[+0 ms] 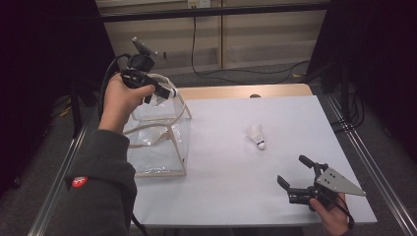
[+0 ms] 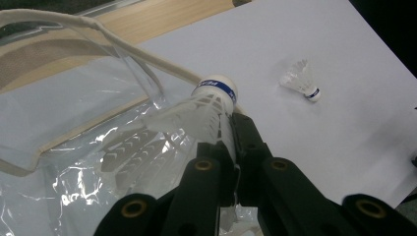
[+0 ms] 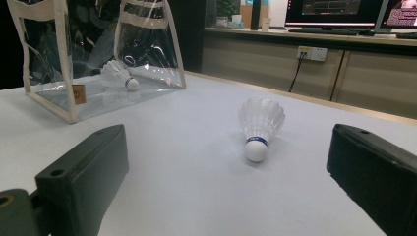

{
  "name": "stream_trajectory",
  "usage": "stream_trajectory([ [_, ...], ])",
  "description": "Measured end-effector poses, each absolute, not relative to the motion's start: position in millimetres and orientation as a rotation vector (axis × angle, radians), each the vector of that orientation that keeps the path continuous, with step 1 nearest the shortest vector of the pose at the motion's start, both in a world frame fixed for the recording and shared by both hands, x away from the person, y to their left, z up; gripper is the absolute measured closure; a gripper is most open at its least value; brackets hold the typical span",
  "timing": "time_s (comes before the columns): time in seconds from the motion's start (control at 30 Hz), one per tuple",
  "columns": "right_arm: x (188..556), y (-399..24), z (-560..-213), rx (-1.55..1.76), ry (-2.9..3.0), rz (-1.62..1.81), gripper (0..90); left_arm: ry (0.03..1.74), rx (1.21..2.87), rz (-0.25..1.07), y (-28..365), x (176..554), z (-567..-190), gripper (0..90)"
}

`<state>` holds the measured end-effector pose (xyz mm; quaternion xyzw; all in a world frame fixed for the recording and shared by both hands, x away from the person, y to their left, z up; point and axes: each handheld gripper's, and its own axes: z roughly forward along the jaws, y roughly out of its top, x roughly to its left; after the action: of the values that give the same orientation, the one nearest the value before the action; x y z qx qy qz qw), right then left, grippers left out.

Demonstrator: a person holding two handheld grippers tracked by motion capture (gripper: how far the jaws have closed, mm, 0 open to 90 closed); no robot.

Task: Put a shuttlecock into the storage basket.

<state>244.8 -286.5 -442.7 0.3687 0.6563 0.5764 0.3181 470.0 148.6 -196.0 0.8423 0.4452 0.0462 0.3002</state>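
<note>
My left gripper is raised over the open top of a clear plastic bag with cream trim and handles. It is shut on a white shuttlecock by the skirt, its blue-banded cork pointing away from the jaws. A second shuttlecock lies on the white table cover, right of the bag. A third shuttlecock lies inside the bag. My right gripper rests low near the front right corner, open, facing the loose shuttlecock with nothing between its jaws.
The wooden table edge shows at the back beyond the cover. Metal rails run along both sides of the table. Cables trail across the floor behind. A counter with monitors stands far off.
</note>
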Motion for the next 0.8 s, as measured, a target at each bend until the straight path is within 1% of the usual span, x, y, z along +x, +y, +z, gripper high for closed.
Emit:
stream_trajectory([
  [0.8, 245, -286, -443, 0.97, 1.731, 1.516, 2.1, 1.23, 2.222, 0.128, 161, 476, -210, 89.0],
])
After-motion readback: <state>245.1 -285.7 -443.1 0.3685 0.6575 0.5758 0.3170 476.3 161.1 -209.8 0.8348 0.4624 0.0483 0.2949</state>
